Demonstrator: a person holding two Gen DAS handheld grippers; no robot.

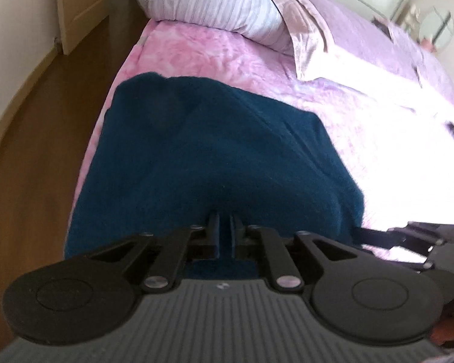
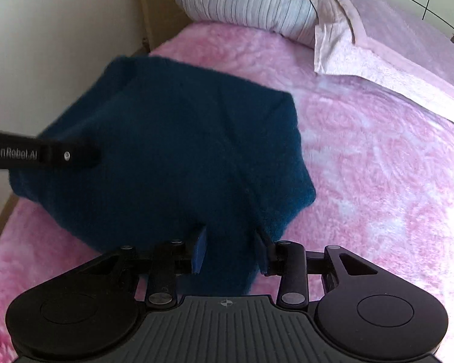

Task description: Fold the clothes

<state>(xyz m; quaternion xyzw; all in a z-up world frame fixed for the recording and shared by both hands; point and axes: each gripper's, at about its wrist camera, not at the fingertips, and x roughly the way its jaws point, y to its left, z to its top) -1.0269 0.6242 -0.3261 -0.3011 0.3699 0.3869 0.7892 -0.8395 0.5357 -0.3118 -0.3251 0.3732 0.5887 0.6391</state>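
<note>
Left wrist view: left gripper (image 1: pixel 226 230) clamped tight on near edge of dark teal fleecy garment (image 1: pixel 215 151) lying on pink plush bedspread (image 1: pixel 193 51). Right gripper (image 2: pixel 231 249) pinches thicker bunch of same edge. Carry both corners level, 2 hands in step, edge taut, then lay flat.

Black left gripper (image 1: pixel 225 227) and right gripper (image 2: pixel 231 251): silver screws, ribbed grey bodies.

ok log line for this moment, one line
left gripper shut on teal garment | right gripper shut on same garment | pink bedspread under it
</note>
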